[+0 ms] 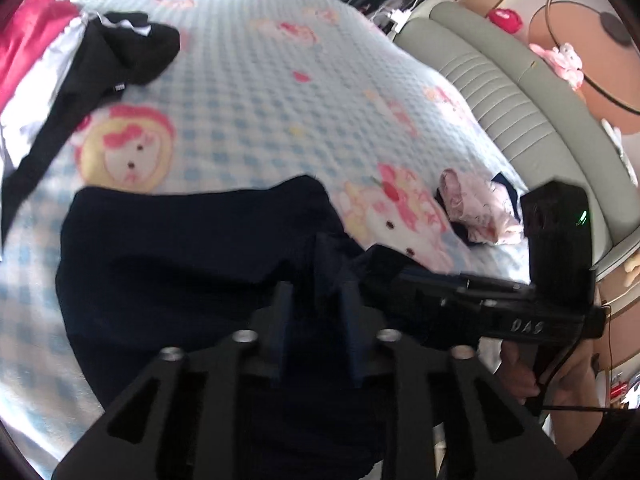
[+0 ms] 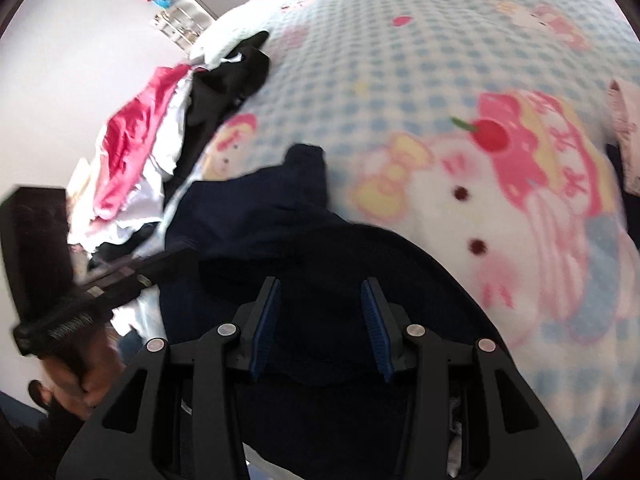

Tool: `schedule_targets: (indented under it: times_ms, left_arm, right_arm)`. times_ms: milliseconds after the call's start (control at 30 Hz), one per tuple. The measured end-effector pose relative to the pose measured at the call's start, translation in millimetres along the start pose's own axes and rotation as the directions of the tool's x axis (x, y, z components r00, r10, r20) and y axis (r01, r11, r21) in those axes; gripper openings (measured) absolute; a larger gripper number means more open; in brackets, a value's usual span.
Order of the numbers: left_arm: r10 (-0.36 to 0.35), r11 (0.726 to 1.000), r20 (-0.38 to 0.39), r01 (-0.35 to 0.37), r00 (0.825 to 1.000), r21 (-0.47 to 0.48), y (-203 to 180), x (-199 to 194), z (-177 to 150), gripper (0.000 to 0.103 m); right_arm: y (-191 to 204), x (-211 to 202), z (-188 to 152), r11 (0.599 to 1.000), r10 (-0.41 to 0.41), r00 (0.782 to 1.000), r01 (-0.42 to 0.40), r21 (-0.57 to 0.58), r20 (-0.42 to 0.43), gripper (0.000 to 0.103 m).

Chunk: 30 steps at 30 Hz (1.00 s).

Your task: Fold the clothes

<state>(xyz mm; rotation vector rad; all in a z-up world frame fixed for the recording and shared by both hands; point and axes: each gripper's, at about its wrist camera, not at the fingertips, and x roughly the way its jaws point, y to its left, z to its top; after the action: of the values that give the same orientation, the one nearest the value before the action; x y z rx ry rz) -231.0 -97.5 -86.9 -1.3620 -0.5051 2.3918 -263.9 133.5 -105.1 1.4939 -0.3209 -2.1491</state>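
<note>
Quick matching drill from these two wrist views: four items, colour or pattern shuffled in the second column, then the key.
Items:
1. garment under both grippers
2. bedspread
3. small crumpled garment near the headboard
4. garment at the far edge of the clothes pile

Descriptions:
A. bright red-pink
B. dark navy
C. pale pink print
D. light blue check with cartoon cats

Pairs: 1-B, 2-D, 3-C, 4-A
</note>
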Motion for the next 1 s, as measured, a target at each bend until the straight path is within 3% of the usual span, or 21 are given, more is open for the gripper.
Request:
schedule_targets:
  times_ms: [100,133,167,267,367,500,567,633,667,700,767,800,867,1000]
  left_arm:
    - [-0.034,0.999,-0.02,0.034,0.999,0.017,-6.4,10.5,-6.3,0.029]
    - [-0.003,0.999,-0.016,0.003,1.0,0.048,-12.1,12.2,-8.6,0.01]
    - [0.028,0.996,-0.011,-0.027,1.0,0.08,-17.7,13.9,-10.9,0.005]
    - [0.108,0.979,0.018,-0.11,0.994,0.173,-33.3,10.4,-15.3,0.004]
    - [0.189,0.934,0.053,-0.196,0.981,0.3,-52.2,4.7,-19.2,0.004]
    - [0.222,0.913,0.056,-0.228,0.973,0.339,-56.5,6.5,-22.1,0.004]
    - [0.239,0.901,0.058,-0.243,0.969,0.358,-58.6,7.4,-23.6,0.004]
    - [0.255,0.889,0.061,-0.259,0.965,0.377,-60.7,8.3,-25.0,0.004]
    - [0.263,0.883,0.062,-0.266,0.963,0.387,-61.8,8.7,-25.7,0.004]
    - [0.271,0.877,0.064,-0.274,0.96,0.396,-62.9,9.1,-26.5,0.004]
    - [0.284,0.869,0.066,-0.286,0.957,0.404,-63.3,9.5,-27.1,0.004]
    - [0.276,0.887,0.065,-0.28,0.959,0.367,-57.4,8.0,-24.5,0.004]
    - [0.262,0.917,0.065,-0.269,0.963,0.295,-47.9,5.2,-19.6,0.008]
    - [0.273,0.928,0.066,-0.281,0.96,0.244,-45.4,6.3,-12.7,0.008]
  right_arm:
    - [6.3,9.8,9.3,0.999,0.044,0.999,-0.044,0.006,-0.015,0.05]
    - [7.4,14.9,12.1,0.997,0.07,0.997,-0.07,0.018,-0.027,0.051]
    - [8.5,20.0,15.0,0.995,0.097,0.995,-0.096,0.03,-0.038,0.052]
    - [8.7,39.5,20.3,0.989,0.125,0.99,-0.119,0.087,-0.06,0.059]
    - [1.3,44.1,23.2,0.974,0.162,0.985,-0.15,0.171,-0.055,0.066]
    - [0.8,50.8,28.0,0.965,0.167,0.984,-0.152,0.214,-0.055,0.074]
    - [3.8,61.3,30.4,0.969,0.156,0.983,-0.134,0.208,-0.093,0.074]
    - [1.2,62.0,31.3,0.962,0.165,0.983,-0.143,0.232,-0.078,0.074]
    - [-0.2,62.2,31.6,0.958,0.17,0.983,-0.148,0.244,-0.069,0.07]
    - [-0.3,59.6,31.1,0.962,0.162,0.985,-0.145,0.229,-0.055,0.053]
    - [-0.4,53.7,29.8,0.971,0.146,0.989,-0.138,0.195,-0.026,0.031]
    - [-0.5,47.7,28.3,0.974,0.147,0.989,-0.144,0.176,-0.004,0.019]
    - [-1.0,36.5,25.1,0.977,0.149,0.988,-0.153,0.151,0.034,0.012]
    - [5.2,20.8,17.4,0.986,0.133,0.989,-0.138,0.094,0.063,0.009]
